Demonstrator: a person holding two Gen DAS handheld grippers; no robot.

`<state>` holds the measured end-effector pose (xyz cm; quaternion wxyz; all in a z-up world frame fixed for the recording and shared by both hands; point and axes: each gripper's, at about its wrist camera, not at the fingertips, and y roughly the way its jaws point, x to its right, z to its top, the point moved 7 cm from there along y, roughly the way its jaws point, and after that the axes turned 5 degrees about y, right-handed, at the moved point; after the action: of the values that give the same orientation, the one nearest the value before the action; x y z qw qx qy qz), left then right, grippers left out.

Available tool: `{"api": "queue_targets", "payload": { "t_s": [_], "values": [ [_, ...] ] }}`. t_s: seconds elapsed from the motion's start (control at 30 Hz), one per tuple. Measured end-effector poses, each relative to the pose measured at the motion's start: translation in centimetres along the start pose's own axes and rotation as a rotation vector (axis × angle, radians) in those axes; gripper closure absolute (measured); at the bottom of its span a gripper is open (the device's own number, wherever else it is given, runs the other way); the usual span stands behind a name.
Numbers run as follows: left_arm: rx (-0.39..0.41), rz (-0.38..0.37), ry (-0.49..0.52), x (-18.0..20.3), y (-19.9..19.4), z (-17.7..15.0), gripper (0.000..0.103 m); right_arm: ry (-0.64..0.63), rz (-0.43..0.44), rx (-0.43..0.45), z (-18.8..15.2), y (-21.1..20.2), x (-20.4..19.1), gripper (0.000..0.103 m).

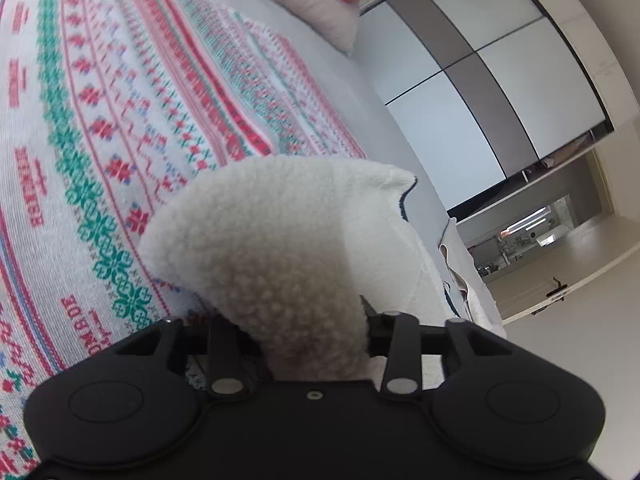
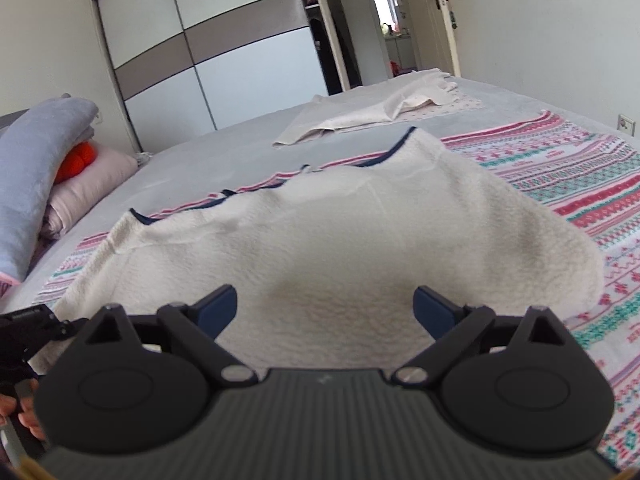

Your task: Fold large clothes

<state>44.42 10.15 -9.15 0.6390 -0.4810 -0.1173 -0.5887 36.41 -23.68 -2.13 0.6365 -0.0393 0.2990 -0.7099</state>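
Note:
A cream fleece garment (image 2: 344,236) with a dark blue trim lies spread on a patterned red, green and white blanket (image 2: 560,176) on the bed. My left gripper (image 1: 296,344) is shut on a lifted fold of the fleece garment (image 1: 272,240), which rises in front of the camera and hides the fingertips. My right gripper (image 2: 325,308) is open, its blue pads wide apart, just above the near part of the garment. The left gripper also shows at the left edge of the right wrist view (image 2: 36,324).
A white towel-like cloth (image 2: 376,116) lies crumpled farther back on the grey bed sheet (image 2: 208,160). Pillows and folded bedding (image 2: 48,160) are stacked at the left. A sliding wardrobe (image 2: 208,48) and an open door (image 2: 436,16) stand beyond the bed.

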Motion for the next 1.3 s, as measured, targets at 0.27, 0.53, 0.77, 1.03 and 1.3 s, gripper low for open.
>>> {"api": "queue_targets", "payload": {
  "t_s": [0.27,0.53,0.77,1.03,1.3],
  "values": [
    [0.065,-0.032,0.093,1.9,-1.1,1.2,0.071,-0.045,0.143,-0.059,-0.8,1.9,-3.3,0.063],
    [0.175,-0.182,0.297,8.2,-4.3,1.5,0.073,0.0,0.146,-0.194,-2.9,4.4,-2.0,0.066],
    [0.222,-0.343,0.587,16.8,-6.9,-1.9,0.073,0.159,0.248,-0.261,-2.7,4.5,0.2,0.066],
    [0.132,-0.425,0.913,24.1,-5.2,-9.4,0.073,0.624,0.413,-0.159,3.7,0.2,10.2,0.06],
    [-0.059,-0.452,1.265,26.3,-1.0,-21.4,0.073,0.726,0.23,-0.07,5.1,-2.8,19.4,0.04]
  ]
}}
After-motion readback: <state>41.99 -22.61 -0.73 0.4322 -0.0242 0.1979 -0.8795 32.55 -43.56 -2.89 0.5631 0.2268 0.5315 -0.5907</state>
